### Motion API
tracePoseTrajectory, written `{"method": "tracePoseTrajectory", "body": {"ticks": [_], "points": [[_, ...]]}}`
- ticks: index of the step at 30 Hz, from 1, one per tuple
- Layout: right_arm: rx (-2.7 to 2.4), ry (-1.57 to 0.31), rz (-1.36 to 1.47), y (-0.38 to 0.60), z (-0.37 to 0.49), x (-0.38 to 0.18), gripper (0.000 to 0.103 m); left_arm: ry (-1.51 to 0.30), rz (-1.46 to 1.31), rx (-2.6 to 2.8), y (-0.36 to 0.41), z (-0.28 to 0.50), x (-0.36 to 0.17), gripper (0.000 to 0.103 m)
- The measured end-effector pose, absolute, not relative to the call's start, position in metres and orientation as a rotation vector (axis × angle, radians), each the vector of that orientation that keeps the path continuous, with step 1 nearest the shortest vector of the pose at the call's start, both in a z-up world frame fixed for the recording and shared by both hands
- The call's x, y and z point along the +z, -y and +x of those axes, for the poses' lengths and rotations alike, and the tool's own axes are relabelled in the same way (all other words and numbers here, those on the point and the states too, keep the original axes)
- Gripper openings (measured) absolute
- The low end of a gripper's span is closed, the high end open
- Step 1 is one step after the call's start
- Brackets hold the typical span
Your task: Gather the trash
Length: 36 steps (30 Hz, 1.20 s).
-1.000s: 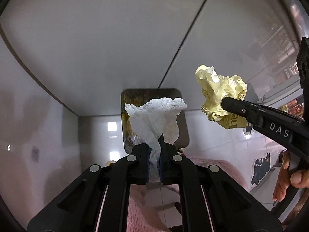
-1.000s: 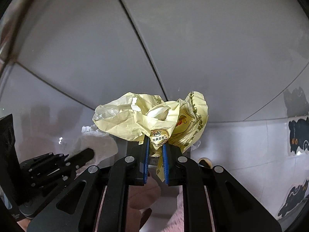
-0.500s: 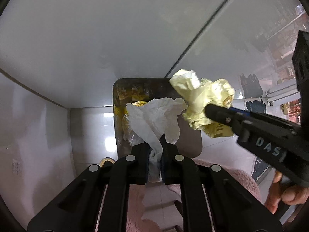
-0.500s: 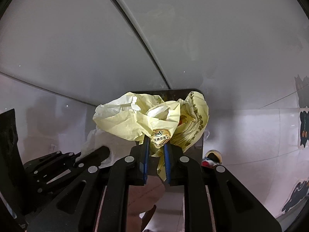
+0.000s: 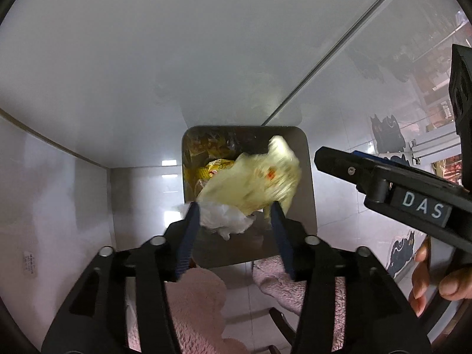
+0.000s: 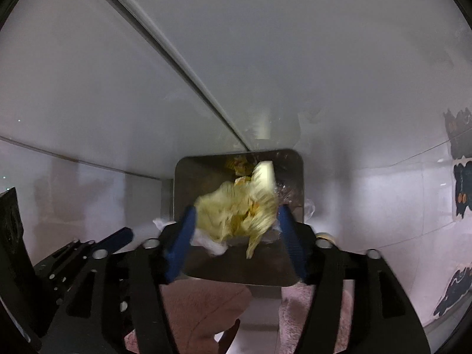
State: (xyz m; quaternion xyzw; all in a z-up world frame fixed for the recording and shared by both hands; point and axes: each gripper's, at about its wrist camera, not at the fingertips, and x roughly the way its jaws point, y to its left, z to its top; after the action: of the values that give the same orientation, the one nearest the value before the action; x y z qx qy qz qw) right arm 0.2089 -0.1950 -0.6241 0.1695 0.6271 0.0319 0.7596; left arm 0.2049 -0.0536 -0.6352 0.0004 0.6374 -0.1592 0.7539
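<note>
Both wads (image 5: 250, 185) dropped — jaws seemingly empty

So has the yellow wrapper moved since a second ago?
Yes. The yellow wrapper has left the right gripper, whose fingers have just been opening, and is dropping, blurred, towards the metal bin below.
</note>
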Motion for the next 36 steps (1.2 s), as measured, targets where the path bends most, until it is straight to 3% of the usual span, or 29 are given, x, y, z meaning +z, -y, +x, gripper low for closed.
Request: {"method": "tracePoseTrajectory", "body": {"ticks": [5,11,23,36], "points": [[0.045,-1.306,0.32,0.195,0.201,-0.598,0.1,-1.338,0.021,-0.335,0.053,0.195,-0.607,0.08],[0.038,-1.214,0.293,0.199,0.181,-0.546,0.1,-1.238,0.04,-0.352,0.05,0.177,-0.552,0.095],[-0.003,-0.97,0.244,0.22,0.122,-0.411,0.1,-1.022,0.08,-0.325,0.039,0.131,-0.422,0.095],[-0.056,-0.571,0.142,0.221,0.052,-0.25,0.1,-0.648,0.055,-0.268,0.023,0.077,-0.253,0.095]]}}
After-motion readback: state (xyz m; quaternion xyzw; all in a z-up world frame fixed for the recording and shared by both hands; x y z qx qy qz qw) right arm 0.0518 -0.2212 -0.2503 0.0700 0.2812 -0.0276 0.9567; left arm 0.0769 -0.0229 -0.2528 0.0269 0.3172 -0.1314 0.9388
